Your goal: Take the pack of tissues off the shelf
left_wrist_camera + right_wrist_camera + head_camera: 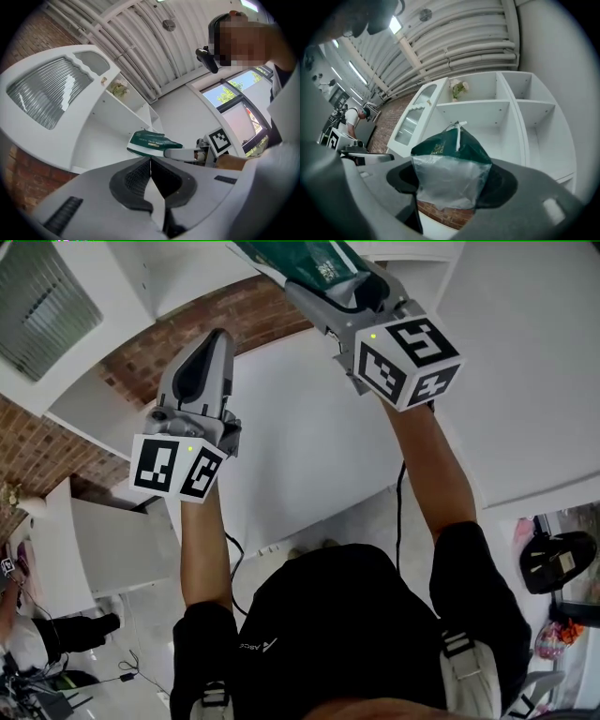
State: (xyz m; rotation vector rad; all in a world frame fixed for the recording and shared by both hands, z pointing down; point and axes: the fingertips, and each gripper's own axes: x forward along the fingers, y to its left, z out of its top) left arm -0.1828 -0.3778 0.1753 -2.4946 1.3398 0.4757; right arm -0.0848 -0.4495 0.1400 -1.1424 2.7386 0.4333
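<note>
Gripping the dark green, clear-ended plastic pack of tissues in my right gripper, I had my left gripper empty, jaws pressed together.

The bare left forearm and bare right forearm both reach up and away from the black-clad torso, the right stretched farther. The grey plastic left gripper has a black-and-white marker cube at the wrist. It points upward with its fingers pressed together and nothing between them. The grey plastic right gripper is held higher and leans toward the left one. Its fingers stand apart, clamped on the sides of a green and clear plastic pack of tissues.
</note>
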